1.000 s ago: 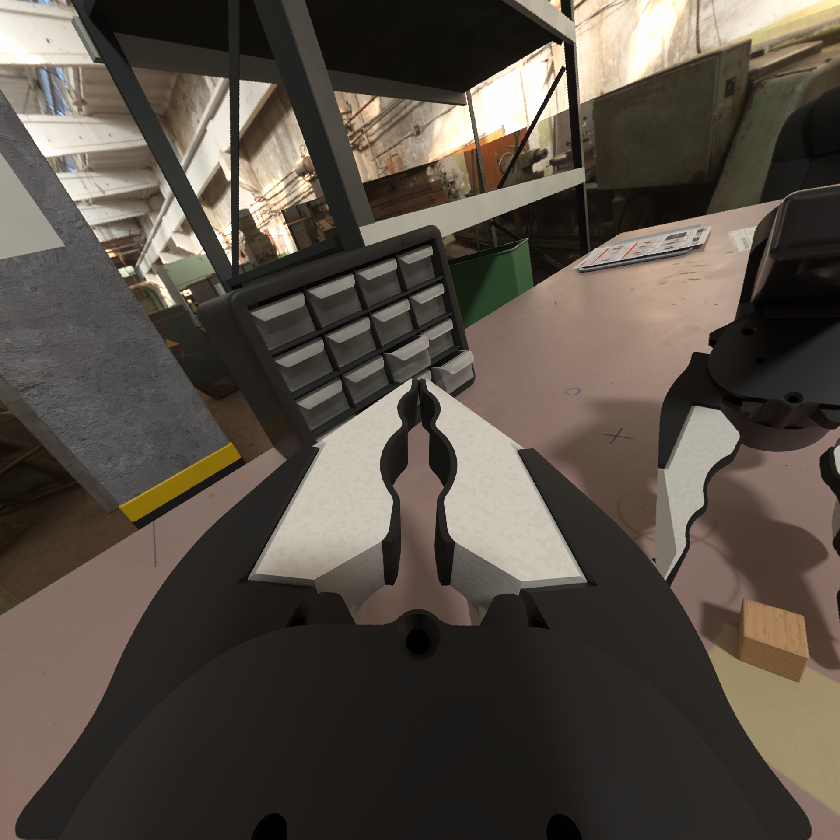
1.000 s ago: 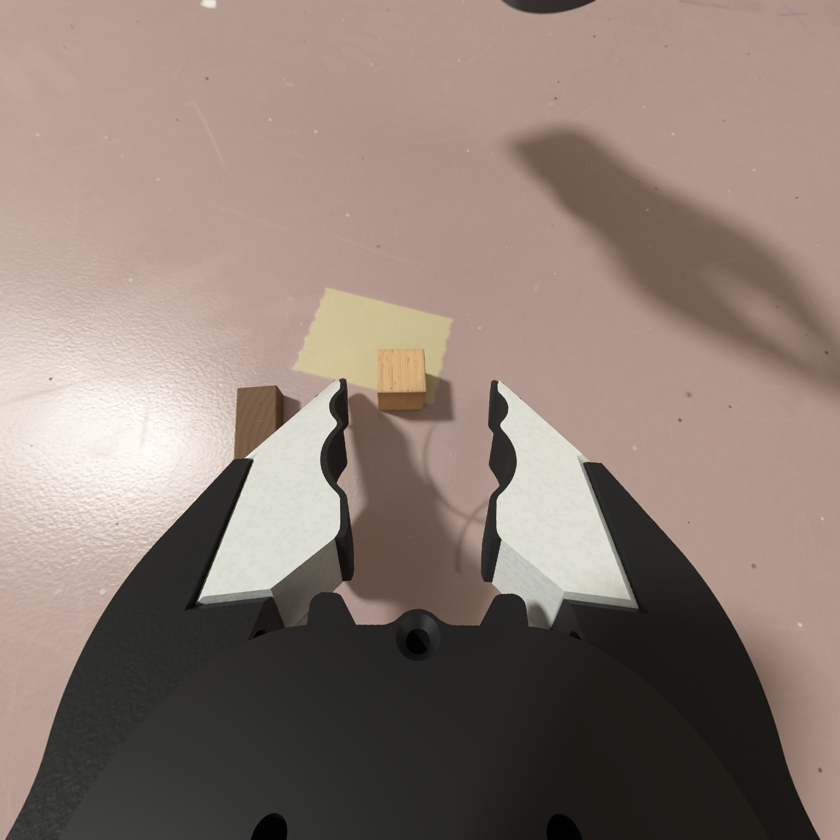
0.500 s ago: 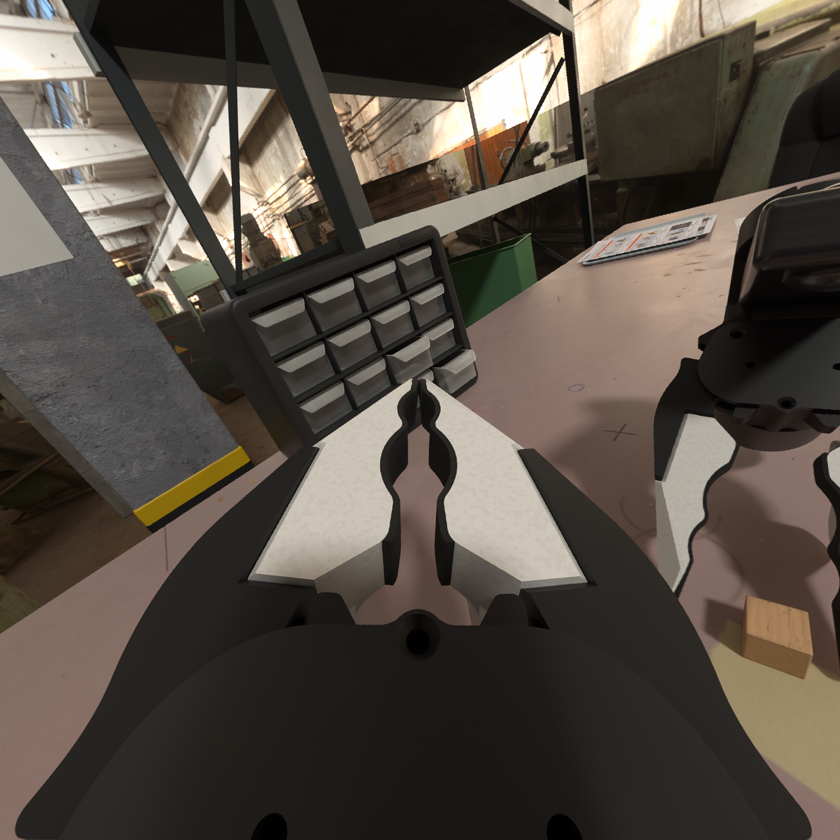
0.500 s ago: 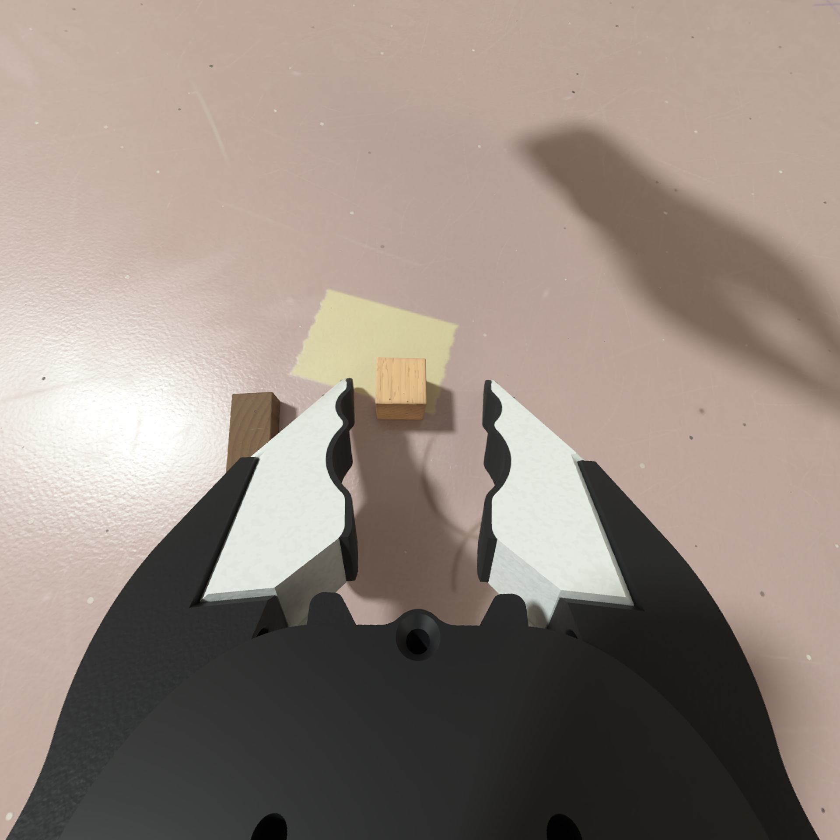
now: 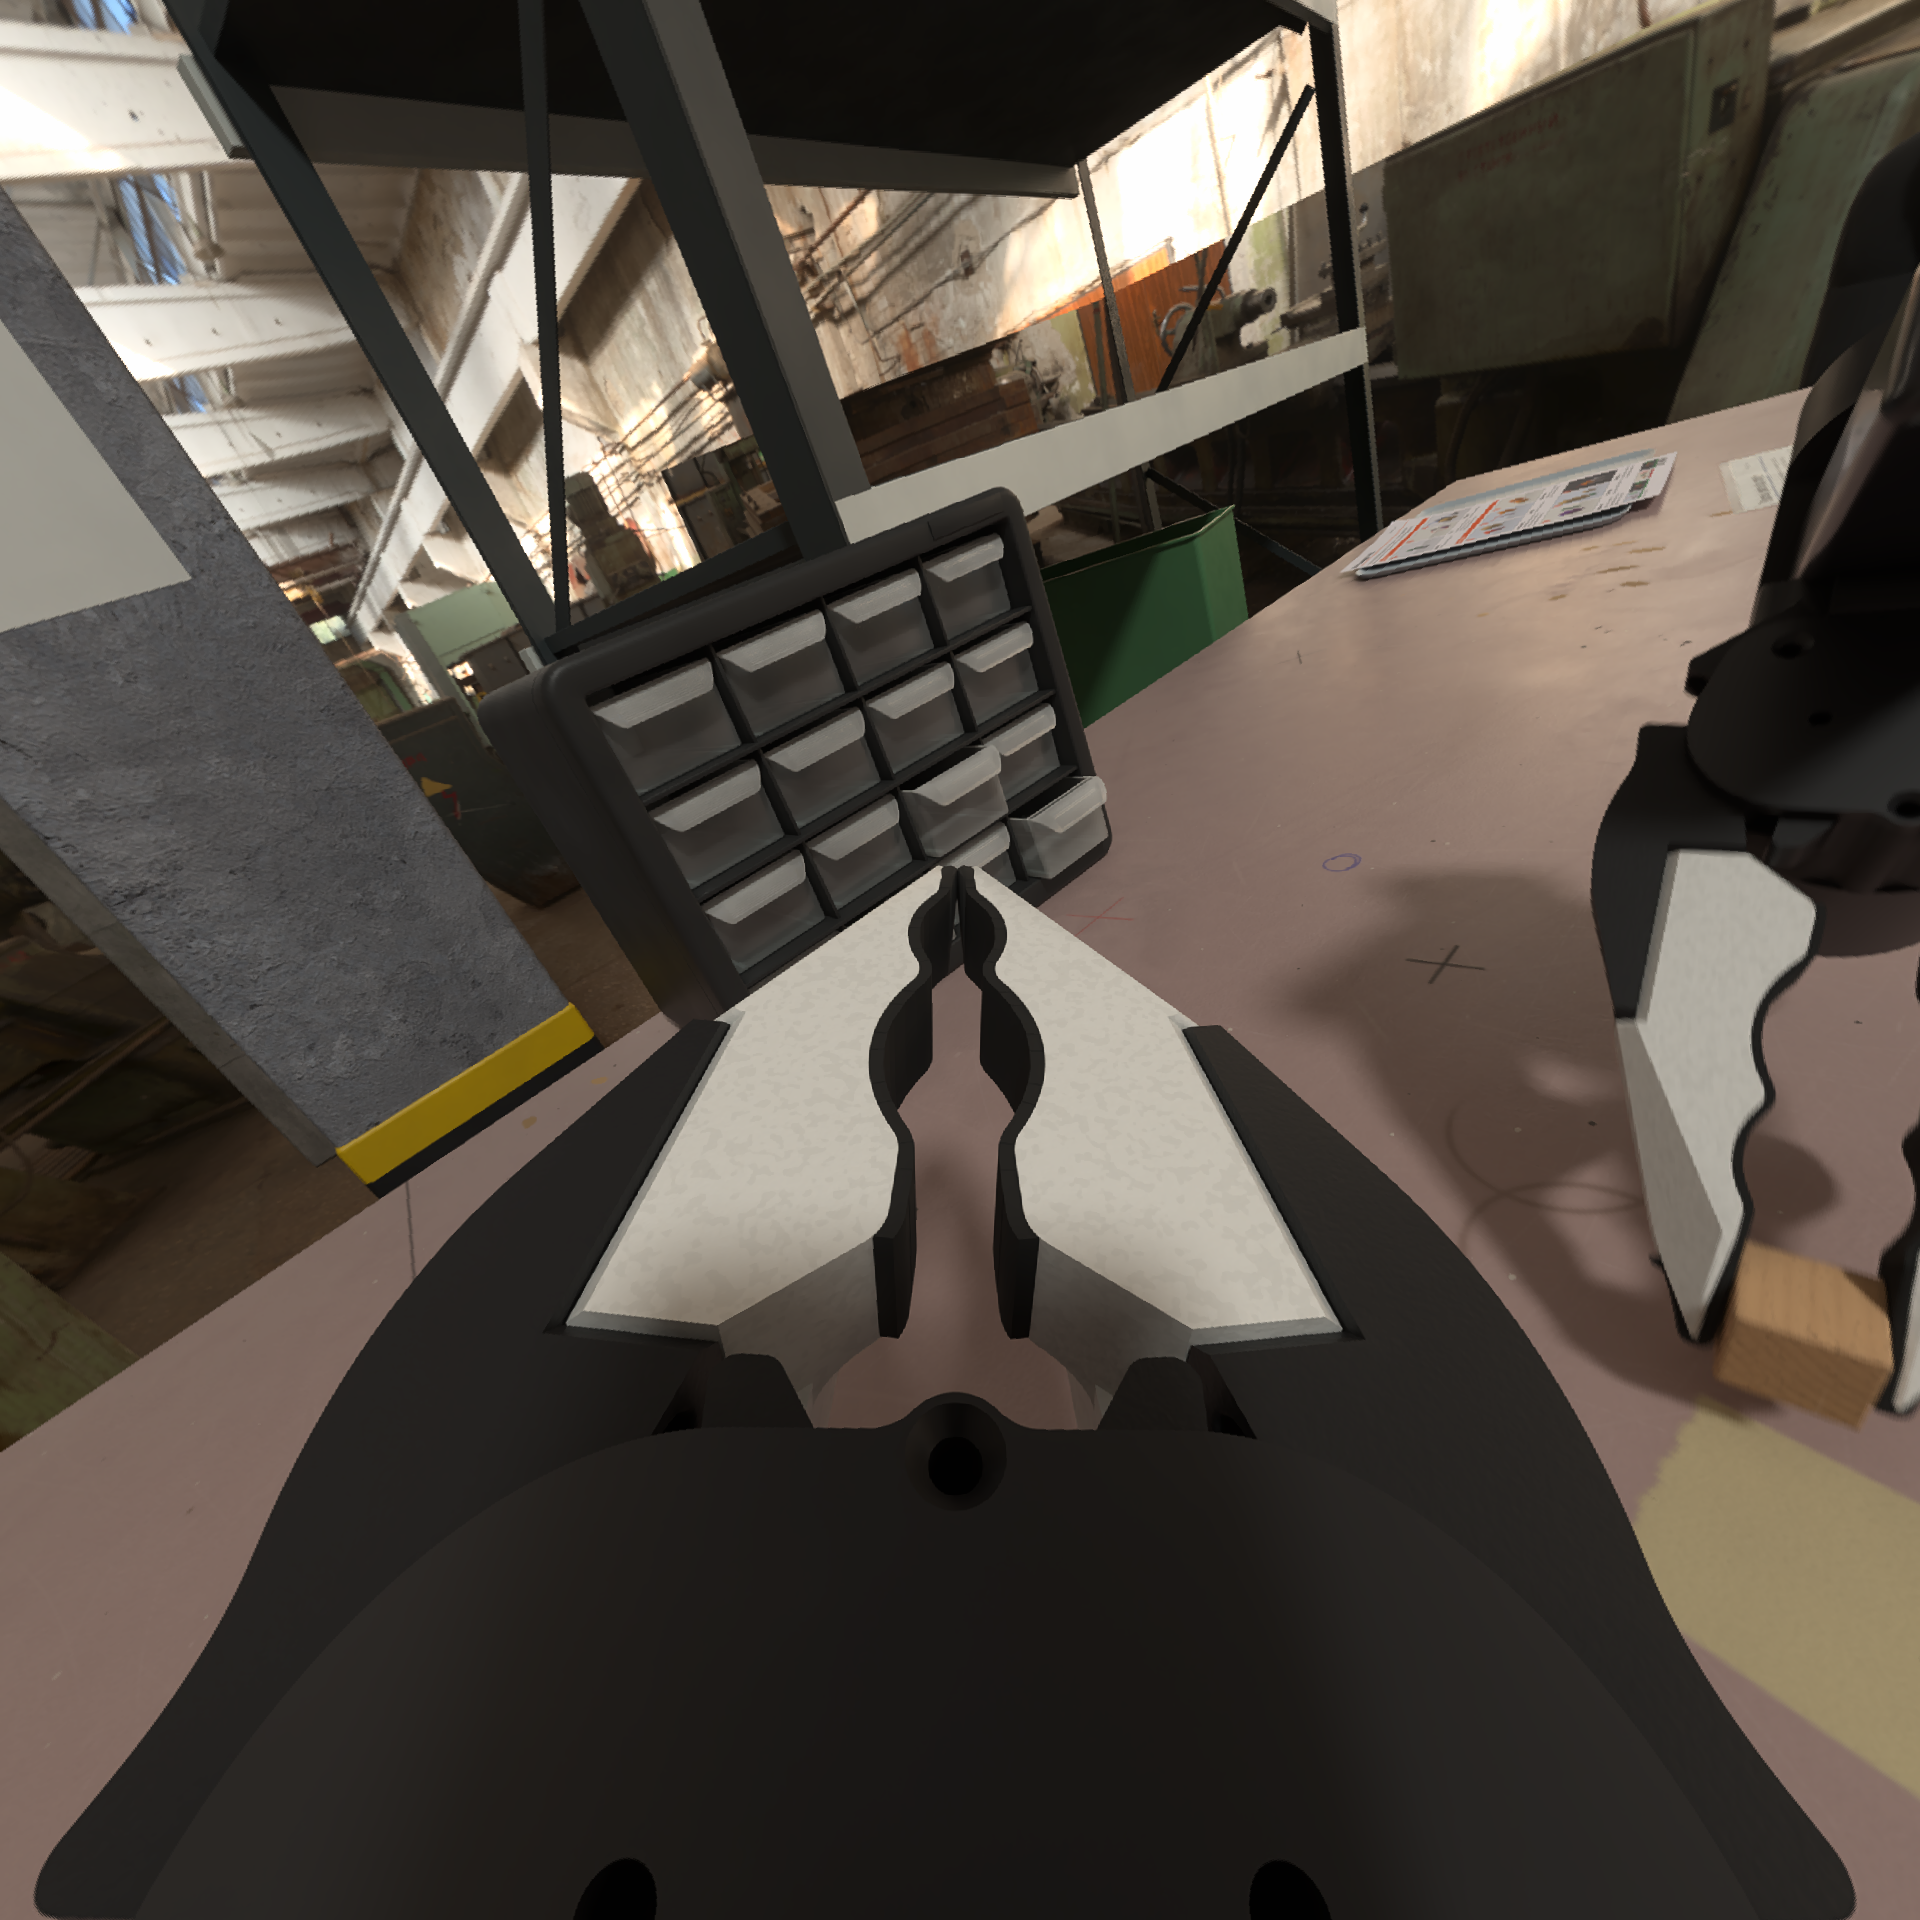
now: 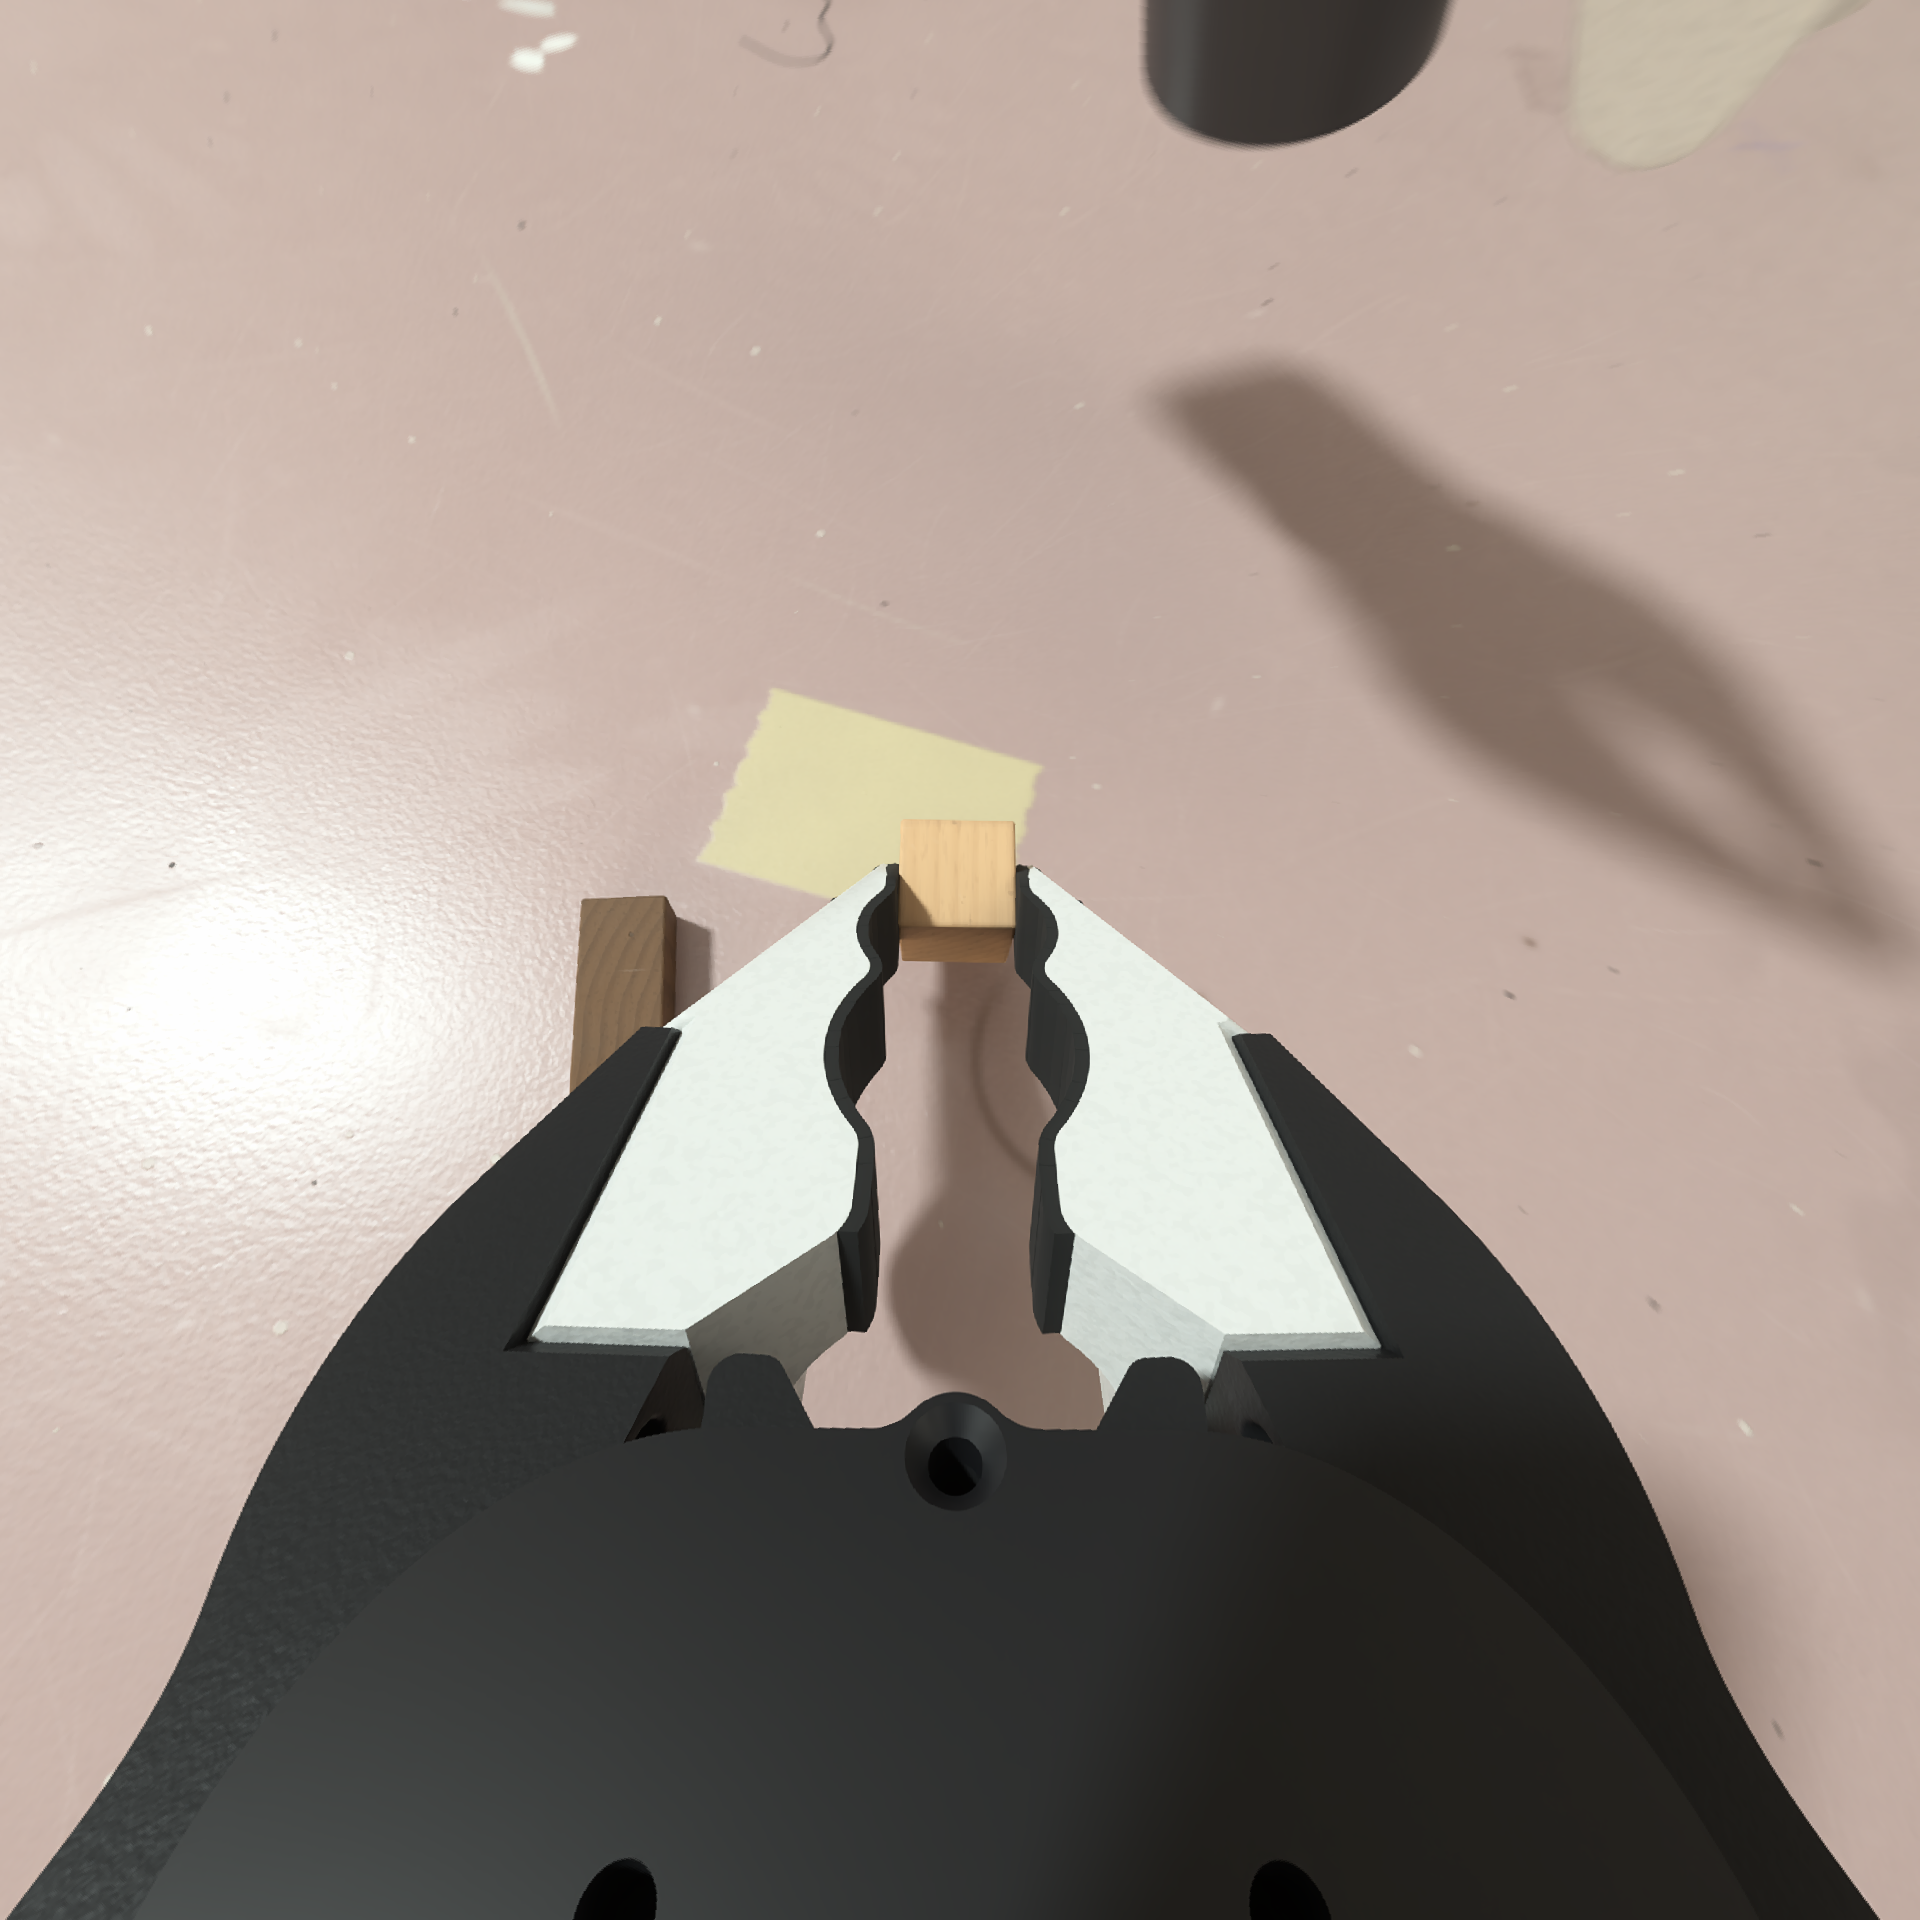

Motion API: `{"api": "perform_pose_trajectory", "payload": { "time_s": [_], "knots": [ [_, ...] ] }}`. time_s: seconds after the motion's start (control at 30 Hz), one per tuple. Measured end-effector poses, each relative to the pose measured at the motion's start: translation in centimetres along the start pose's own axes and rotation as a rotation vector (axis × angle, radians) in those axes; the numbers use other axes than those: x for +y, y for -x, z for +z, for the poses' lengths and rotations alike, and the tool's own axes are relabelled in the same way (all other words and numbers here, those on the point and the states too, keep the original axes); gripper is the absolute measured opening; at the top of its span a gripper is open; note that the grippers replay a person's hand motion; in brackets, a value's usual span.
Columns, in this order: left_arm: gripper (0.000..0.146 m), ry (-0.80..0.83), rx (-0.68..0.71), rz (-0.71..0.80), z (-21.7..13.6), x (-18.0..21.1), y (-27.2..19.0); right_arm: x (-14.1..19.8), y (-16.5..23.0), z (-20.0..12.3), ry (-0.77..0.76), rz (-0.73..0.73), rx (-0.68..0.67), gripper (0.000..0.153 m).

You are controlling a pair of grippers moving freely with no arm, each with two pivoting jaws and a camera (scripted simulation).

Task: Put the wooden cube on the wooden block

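My right gripper (image 6: 956,883) is shut on the light wooden cube (image 6: 956,868), pinched between the fingertips over the edge of a yellow tape patch (image 6: 831,790). I cannot tell whether the cube is off the table. The dark wooden block (image 6: 623,966) lies just left of the left finger, partly hidden by it. In the left wrist view the cube (image 5: 1803,1335) shows at the far right between the right gripper's fingers (image 5: 1704,1091). My left gripper (image 5: 956,883) is shut and empty, well left of the cube, above the pink table (image 5: 1351,727).
A black drawer cabinet (image 5: 831,727) stands at the table's back edge under a metal shelf. A leaflet (image 5: 1517,514) lies far back right. A dark round object (image 6: 1288,62) and a pale wooden piece (image 6: 1652,83) show at the top edge of the right wrist view.
My right gripper has gone from open behind the cube to shut on it, fingertips now around it. The left gripper has barely shifted.
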State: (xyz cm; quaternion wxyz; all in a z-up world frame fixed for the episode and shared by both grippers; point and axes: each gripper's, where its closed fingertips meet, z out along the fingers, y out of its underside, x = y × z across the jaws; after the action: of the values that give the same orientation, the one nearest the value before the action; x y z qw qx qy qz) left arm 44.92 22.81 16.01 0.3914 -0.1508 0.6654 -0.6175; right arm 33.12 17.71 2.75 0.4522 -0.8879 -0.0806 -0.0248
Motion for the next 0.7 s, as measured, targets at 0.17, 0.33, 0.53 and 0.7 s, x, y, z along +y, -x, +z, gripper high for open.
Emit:
{"api": "perform_pose_trajectory", "payload": {
  "time_s": [0.17, 0.33, 0.53, 0.7],
  "knots": [
    [0.0, -0.004, -0.003, -0.027, -0.1, 0.1, 0.4, 0.7, -2.0, -3.9, -0.025, 0.006, 0.158, 0.021],
    [0.0, 0.016, 0.008, -0.028, 0.0, 0.6, 0.2, 3.3, -4.0, -8.4, 0.077, -0.071, 0.347, 0.021],
    [0.0, 0.031, 0.01, -0.012, 0.1, 0.8, 0.1, 4.2, -4.5, -8.8, 0.11, -0.207, 0.403, 0.021],
    [0.0, 0.037, 0.01, -0.005, 0.1, 0.9, 0.1, 2.5, -4.1, -8.7, 0.034, -0.312, 0.442, 0.021]
  ]
}}
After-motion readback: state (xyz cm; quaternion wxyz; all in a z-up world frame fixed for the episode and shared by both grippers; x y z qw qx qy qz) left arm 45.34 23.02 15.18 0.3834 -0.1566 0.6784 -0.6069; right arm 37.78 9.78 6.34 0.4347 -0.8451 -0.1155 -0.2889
